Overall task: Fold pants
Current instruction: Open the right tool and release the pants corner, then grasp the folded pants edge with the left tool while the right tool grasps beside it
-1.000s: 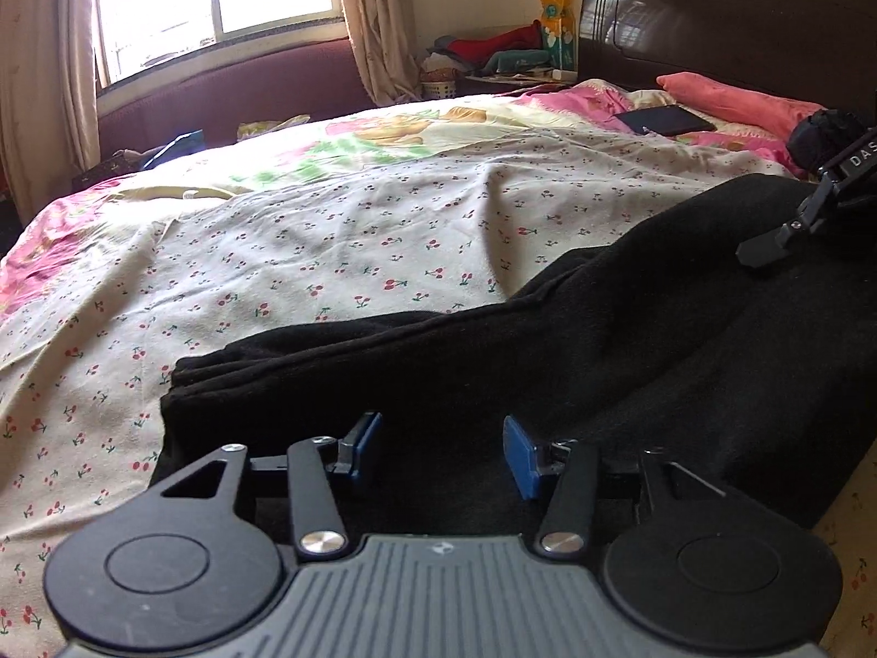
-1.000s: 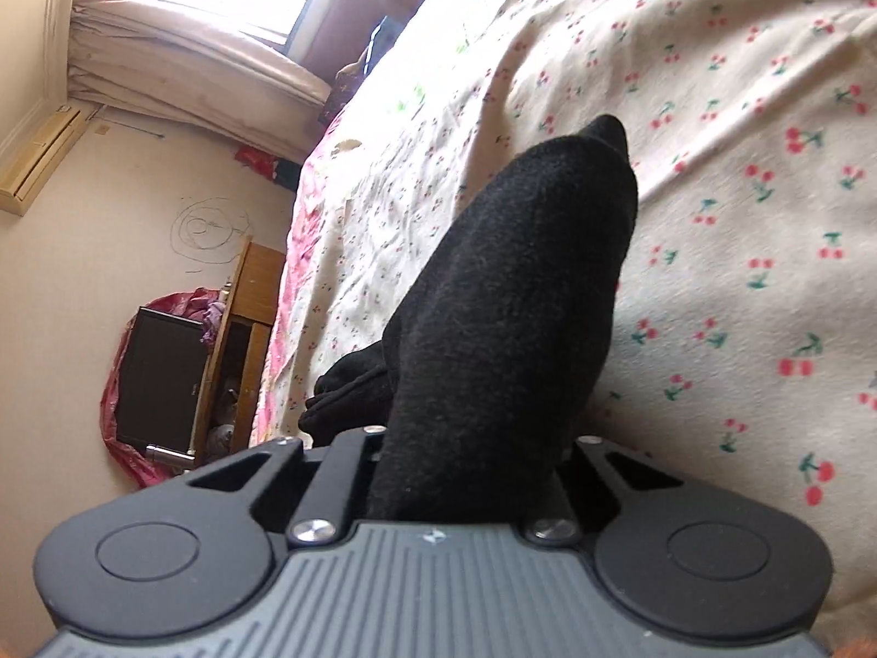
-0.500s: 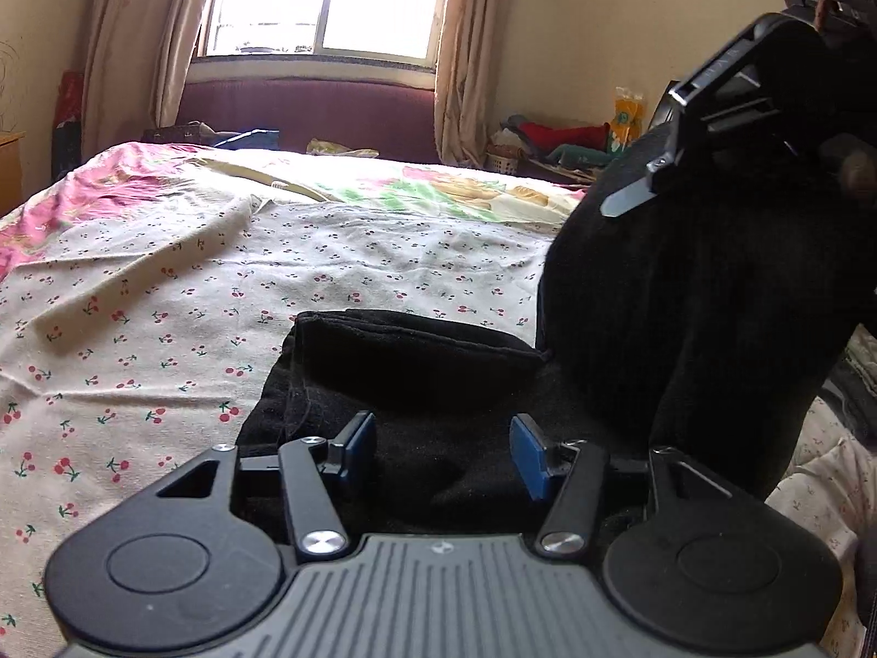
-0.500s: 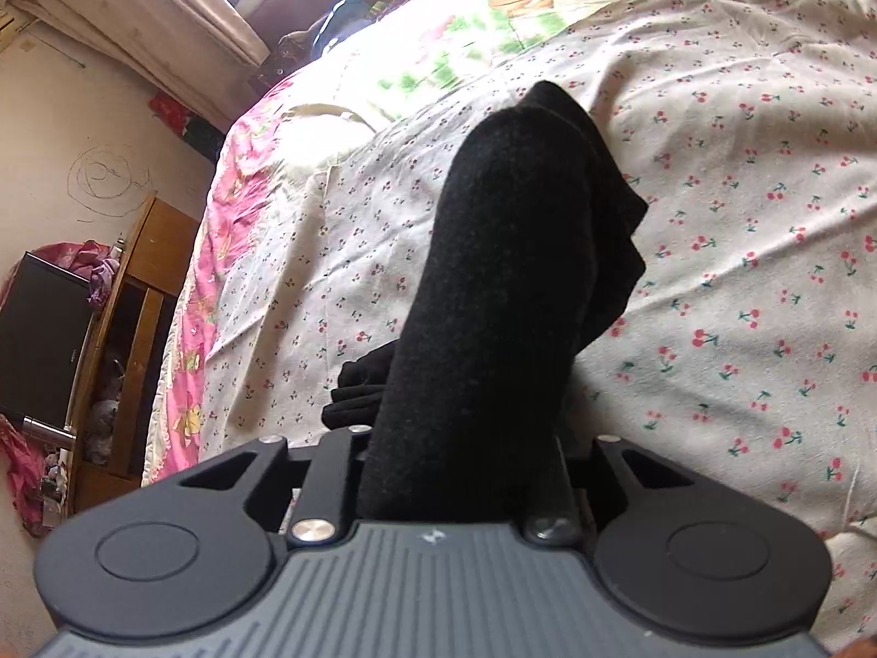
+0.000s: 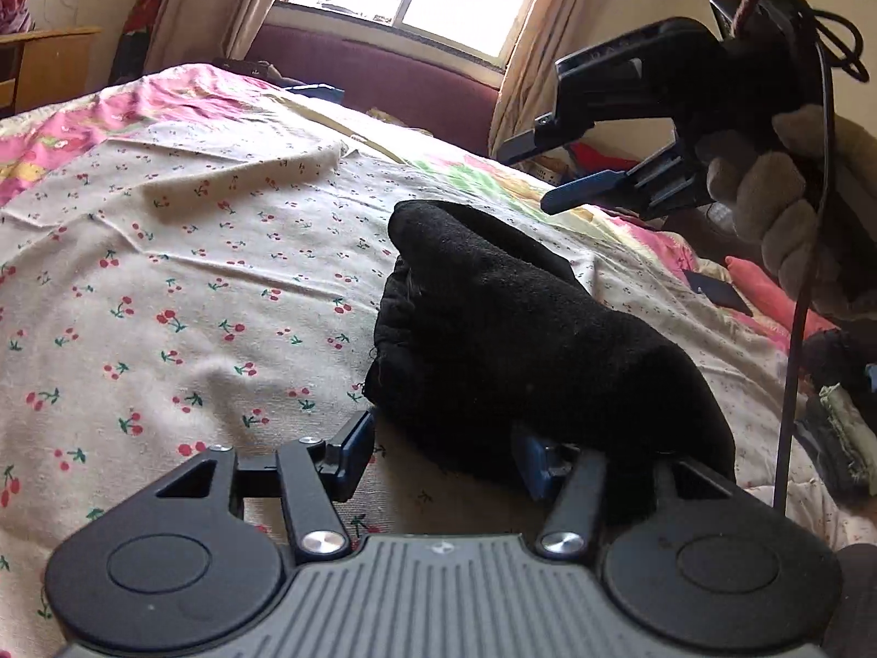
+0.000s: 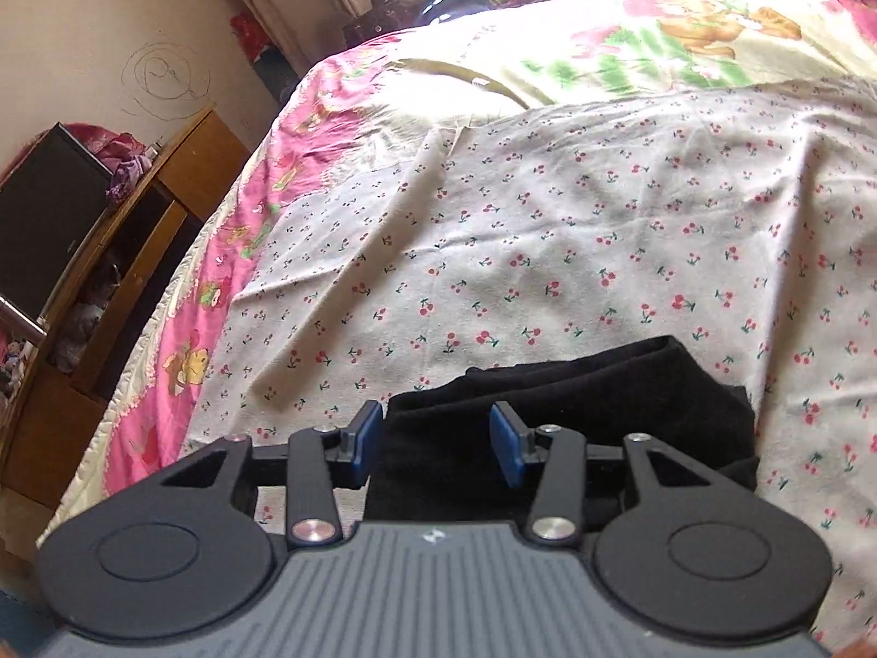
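**Loose bundle, both grippers let go**

Left gripper [image 5: 438, 458]: its jaws stand apart with nothing pinched between them. The pants [image 5: 526, 340] lie as a lumpy black heap just ahead of the jaws and to their right, and the cloth drapes over the right finger, hiding most of its blue pad. That is the first risk, as I judge it: if this gripper pulls back or lifts while the cloth still hangs on that finger, it may drag the top layer and pull the fold open. The heap is also humped rather than flat, so it may slump sideways onto the sheet [image 5: 181, 285] by itself.

Right gripper [image 6: 436, 444]: its jaws are also spread and empty. From the left camera it shows up in the air above and beyond the heap, held in a gloved hand [image 5: 767, 203], clear of the cloth. From its own camera the pants sit under and just past the jaws, with stacked edges showing at the far side. Those edges look uneven, so a further fold made on them would likely come out crooked. A cable [image 5: 795, 362] hangs down from this gripper near the heap's right side; I think it could snag the cloth on a low pass. A new grasp taken too shallow would catch only the top layer.
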Demonstrator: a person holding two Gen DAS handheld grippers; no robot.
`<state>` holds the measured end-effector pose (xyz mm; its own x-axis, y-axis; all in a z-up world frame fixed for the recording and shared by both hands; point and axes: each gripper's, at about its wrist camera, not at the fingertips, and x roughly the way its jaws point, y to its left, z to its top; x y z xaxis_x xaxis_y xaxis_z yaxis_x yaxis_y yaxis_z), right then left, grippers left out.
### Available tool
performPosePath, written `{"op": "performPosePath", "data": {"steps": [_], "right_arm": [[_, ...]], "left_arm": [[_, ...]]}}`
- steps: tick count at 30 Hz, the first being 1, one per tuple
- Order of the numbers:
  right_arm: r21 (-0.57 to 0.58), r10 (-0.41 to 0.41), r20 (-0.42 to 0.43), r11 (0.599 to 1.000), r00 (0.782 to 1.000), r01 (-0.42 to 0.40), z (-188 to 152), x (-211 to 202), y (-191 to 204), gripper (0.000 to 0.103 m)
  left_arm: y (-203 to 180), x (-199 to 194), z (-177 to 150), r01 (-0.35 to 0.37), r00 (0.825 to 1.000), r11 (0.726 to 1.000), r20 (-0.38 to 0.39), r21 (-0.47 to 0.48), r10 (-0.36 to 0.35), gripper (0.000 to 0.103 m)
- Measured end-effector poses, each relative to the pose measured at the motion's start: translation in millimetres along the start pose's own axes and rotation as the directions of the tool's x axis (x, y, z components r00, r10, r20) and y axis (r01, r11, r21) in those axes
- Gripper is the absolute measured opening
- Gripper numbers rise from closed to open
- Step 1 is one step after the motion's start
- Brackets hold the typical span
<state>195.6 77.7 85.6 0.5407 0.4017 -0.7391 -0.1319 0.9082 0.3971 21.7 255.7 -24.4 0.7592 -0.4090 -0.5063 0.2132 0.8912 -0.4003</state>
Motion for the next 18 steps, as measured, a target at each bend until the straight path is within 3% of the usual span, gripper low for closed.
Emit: {"op": "performPosePath", "data": {"steps": [2,4,7,9,12,15,18], "right_arm": [[-0.136,-0.035,0.014,0.990,0.999,0.036,4,1,3,0.049],[-0.216,-0.066,-0.030,0.975,0.997,0.058,9,9,4,0.051],[-0.163,0.023,-0.136,0.986,0.990,-0.045,11,13,9,0.052],[-0.208,0.055,-0.142,0.974,0.988,-0.084,10,14,23,0.054],[-0.411,0.032,-0.119,0.908,0.992,-0.078,10,25,50,0.068],[-0.491,-0.005,-0.135,0.869,0.991,-0.062,19,47,57,0.068],[-0.554,0.015,-0.243,0.819,0.970,-0.151,26,69,53,0.070]], "left_arm": [[5,-4,1,0.012,1.000,0.999,0.016,-0.039,-0.012,0.068],[4,-10,3,-0.003,0.999,0.999,0.033,-0.035,0.004,0.068],[4,-20,6,-0.018,0.999,0.999,0.047,-0.034,0.020,0.068],[1,-30,6,-0.016,0.999,0.999,0.047,-0.035,0.018,0.069],[-9,-47,7,-0.020,0.999,1.000,0.044,-0.020,0.021,0.070],[-23,-59,11,-0.018,0.998,1.000,0.057,0.001,0.018,0.075],[-33,-52,13,0.011,0.998,1.000,0.062,-0.017,-0.010,0.087]]}}
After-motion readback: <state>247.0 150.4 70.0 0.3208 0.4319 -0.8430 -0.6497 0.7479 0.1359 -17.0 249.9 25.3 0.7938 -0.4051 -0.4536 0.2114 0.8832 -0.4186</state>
